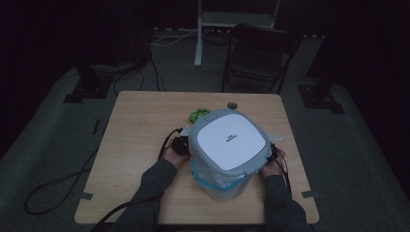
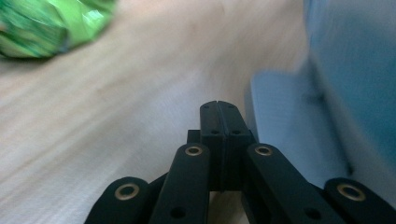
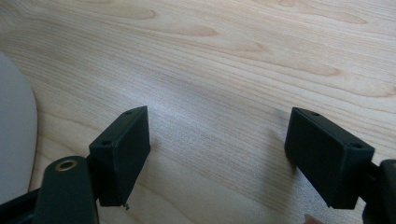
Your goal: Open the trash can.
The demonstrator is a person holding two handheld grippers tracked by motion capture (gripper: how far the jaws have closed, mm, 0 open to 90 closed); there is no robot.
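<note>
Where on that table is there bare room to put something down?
The table's whole left part, left of the left gripper, is bare, as is the front edge by the sleeves. It is crowded mid-table: the lidded bin, with the green wrapper behind it.

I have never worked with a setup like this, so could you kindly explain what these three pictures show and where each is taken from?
A person sits at a wooden table and holds a two-jaw grasping tool in each hand. The high view looks down from above. In it a grey bin with a white lid panel and a bluish bag liner stands between the hands, and a crumpled green wrapper lies behind it. The other two pictures come from cameras riding on the tools. The left tool has its jaws shut with nothing between them, close beside the bin's wall. The right tool has its jaws wide open over bare wood, holding nothing, with the bin's edge at the picture's left.
</note>
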